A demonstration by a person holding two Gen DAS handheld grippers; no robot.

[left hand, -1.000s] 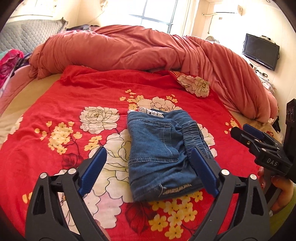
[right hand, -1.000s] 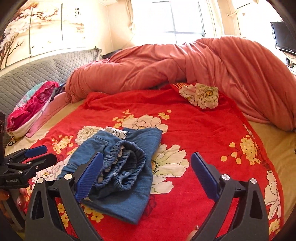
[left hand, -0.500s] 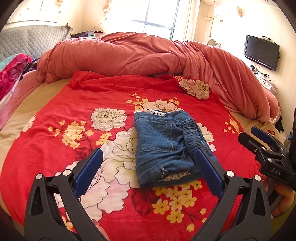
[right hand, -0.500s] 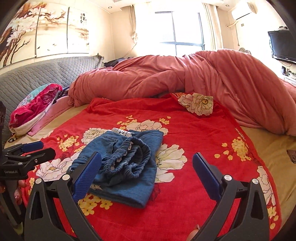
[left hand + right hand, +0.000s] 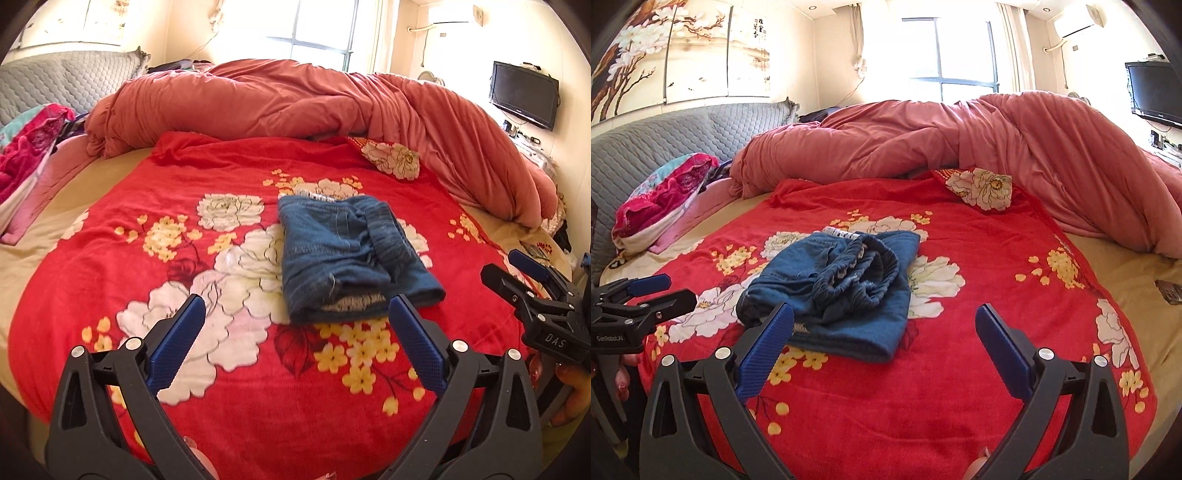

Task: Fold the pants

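Lying folded on the red floral blanket (image 5: pixel 229 424), the denim pants (image 5: pixel 347 254) sit clear of both grippers. Left gripper (image 5: pixel 295 321), stamped "GenRobot.AI", and right gripper (image 5: pixel 884 325), marked "DAS", both gape wide, gripping nothing.

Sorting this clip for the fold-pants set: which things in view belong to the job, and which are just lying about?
Job:
- jeans, folded on the blanket
- left hand-held gripper, open, empty
- right hand-held gripper, open, empty

Lying about:
- red blanket
- pink duvet
- floral pillow
- pink bundle
- TV
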